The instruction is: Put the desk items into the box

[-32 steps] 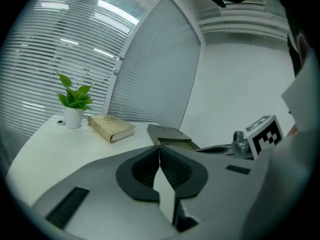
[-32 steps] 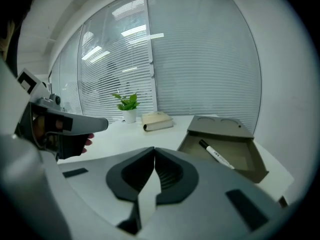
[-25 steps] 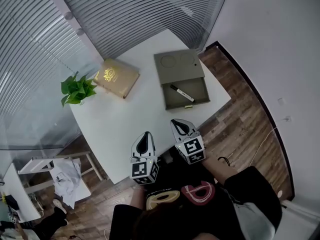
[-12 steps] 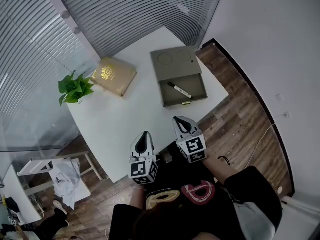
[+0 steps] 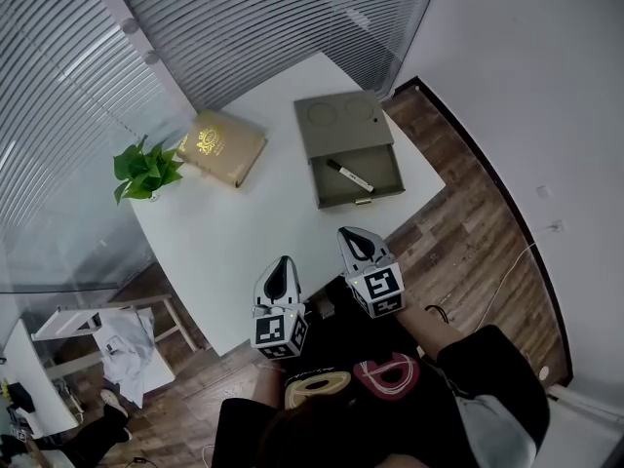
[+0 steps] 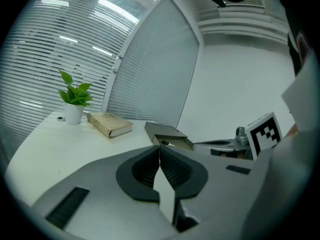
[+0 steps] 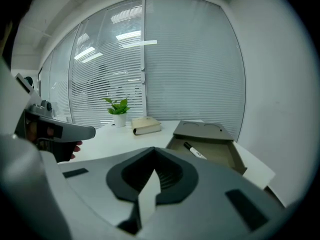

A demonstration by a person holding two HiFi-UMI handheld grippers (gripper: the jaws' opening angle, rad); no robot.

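**Both claws closed and empty, pen lying in the box drawer**

I have both claws held side by side at the near edge of the white table (image 5: 244, 232), close in front of the person's body. In its own view, the left claw (image 5: 283, 261) has its jaws pressed together along their whole length with nothing between them. The right claw (image 5: 350, 235) reads the same in its view: jaws fully together, gripping nothing. Both point across the table, tilted a little downward.

The box (image 5: 336, 120) sits on the far right part of the table, well apart from both claws. It is a flat grey-green case with two round marks on its top. Its drawer (image 5: 382, 164) is pulled out toward me. A pen (image 5: 352, 176), black at one end and white along the barrel, lies at an angle on the drawer floor, not touching the walls as far as I can tell.

To the left of the box lies a tan book (image 5: 223, 148) with a gold emblem on its cover, flat on the table and outside the box. Farther left, near the table's corner, stands a small green plant (image 5: 146, 170) in a white pot. Closed blinds (image 5: 273, 18) run behind the table, and a wood floor (image 5: 468, 252) shows to the right.
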